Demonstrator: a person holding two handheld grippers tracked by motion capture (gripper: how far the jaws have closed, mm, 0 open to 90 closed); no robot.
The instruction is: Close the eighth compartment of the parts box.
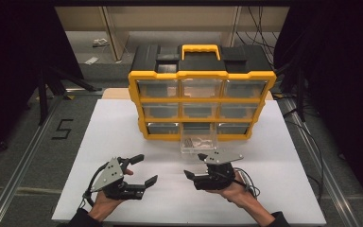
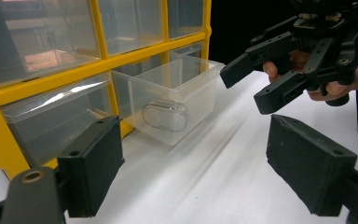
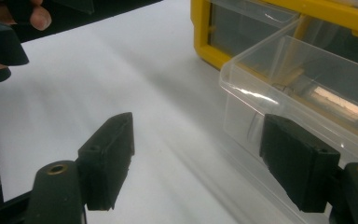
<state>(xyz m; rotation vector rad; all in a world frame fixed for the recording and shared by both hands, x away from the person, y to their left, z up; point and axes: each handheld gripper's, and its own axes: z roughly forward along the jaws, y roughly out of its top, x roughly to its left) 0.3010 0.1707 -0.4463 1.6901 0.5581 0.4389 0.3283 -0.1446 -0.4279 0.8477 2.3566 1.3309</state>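
**Pulled-out drawer of a parts cabinet, both grippers standing off**

A yellow-framed parts cabinet (image 1: 201,101) with clear drawers stands at the far half of a white table (image 1: 123,123). The bottom middle drawer (image 1: 198,143) is drawn well out of its bay and projects over the table towards the person; its front carries an oval pull (image 2: 165,115). Something small lies inside it, too blurred to identify. All other drawers sit flush in the frame.

Progress, as a judgement: the drawer is already open, so the opening step appears done. Nothing is held, and no loose part lies on the table, so what is left is either taking out or putting in the contents, or pushing the drawer home; the pictures do not settle which.

Pose: the right gripper (image 1: 195,165) is held low just in front of the drawer's right front corner, its jaws apart and empty. In the right gripper view one jaw stands close beside the drawer's clear wall (image 3: 279,84); whether it touches cannot be told. The left gripper (image 1: 143,168) rests farther to the left, well apart from the cabinet, jaws likewise spread wide with nothing between them, and it is angled towards the drawer, which appears between its jaws in the left gripper view. Both hands grip the tools from below, forearms entering from the near table edge.
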